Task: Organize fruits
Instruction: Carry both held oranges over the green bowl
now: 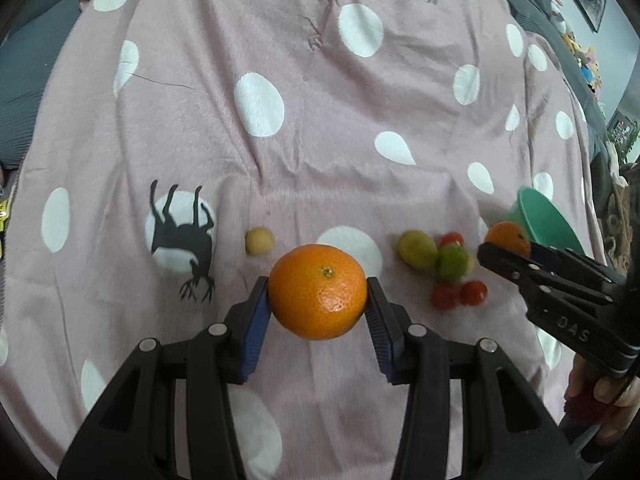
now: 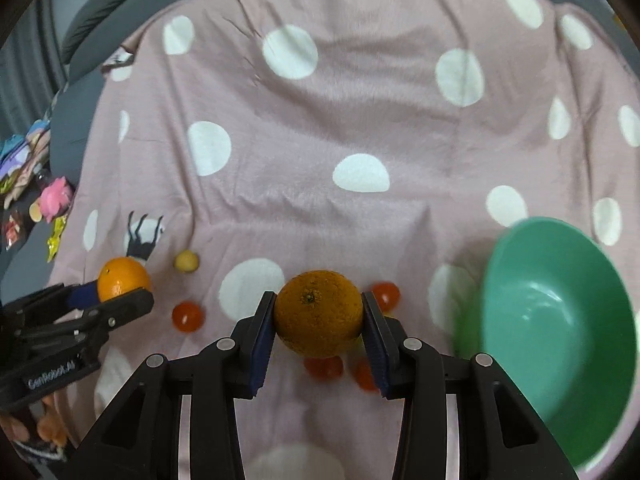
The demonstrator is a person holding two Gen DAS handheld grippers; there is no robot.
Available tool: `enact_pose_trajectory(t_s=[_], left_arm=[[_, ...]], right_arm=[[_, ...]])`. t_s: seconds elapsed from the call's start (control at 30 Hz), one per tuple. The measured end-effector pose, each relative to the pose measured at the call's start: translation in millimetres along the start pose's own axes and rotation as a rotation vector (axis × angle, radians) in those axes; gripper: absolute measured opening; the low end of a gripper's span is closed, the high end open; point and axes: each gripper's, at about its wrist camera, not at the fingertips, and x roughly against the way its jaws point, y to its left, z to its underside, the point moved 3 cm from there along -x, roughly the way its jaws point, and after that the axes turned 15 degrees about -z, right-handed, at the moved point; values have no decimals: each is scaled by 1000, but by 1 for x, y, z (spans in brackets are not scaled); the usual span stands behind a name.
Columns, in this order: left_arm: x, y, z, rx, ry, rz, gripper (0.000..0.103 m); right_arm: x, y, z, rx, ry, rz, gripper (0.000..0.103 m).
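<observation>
My left gripper (image 1: 318, 292) is shut on a bright orange (image 1: 318, 292) and holds it above the pink dotted blanket (image 1: 320, 120). My right gripper (image 2: 318, 316) is shut on a darker orange (image 2: 318, 314) above small red tomatoes (image 2: 187, 316). The right gripper also shows in the left wrist view (image 1: 508, 254), with its orange (image 1: 506, 238). An empty green bowl (image 2: 560, 336) lies tilted to the right. On the blanket lie two green-yellow fruits (image 1: 416, 248), several red tomatoes (image 1: 472, 293) and a small tan fruit (image 1: 259, 241).
The blanket covers a bed, with grey bedding (image 2: 100, 4) around its far edges. Small toys and packets (image 2: 52, 200) lie off the blanket's left side. A hand (image 1: 608, 396) holds the right gripper's handle.
</observation>
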Motion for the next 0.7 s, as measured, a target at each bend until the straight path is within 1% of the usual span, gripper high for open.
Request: enact_pose_trajectory(t_s=[0.07, 0.2, 0.33, 0.53, 0.7], left_arm=[[9, -2, 7, -8, -8, -1, 46], [26, -8, 23, -28, -4, 18, 46], [35, -20, 34, -55, 3, 32, 46], [43, -51, 42, -126, 6, 74, 46], [48, -85, 37, -192, -6, 124, 46]], right_arm=[[10, 18, 10, 13, -19, 18, 43], [38, 26, 27, 14, -52, 31, 43], [56, 30, 41, 24, -72, 50, 43], [79, 20, 61, 9, -102, 78, 43], [96, 4, 67, -19, -139, 109, 43]])
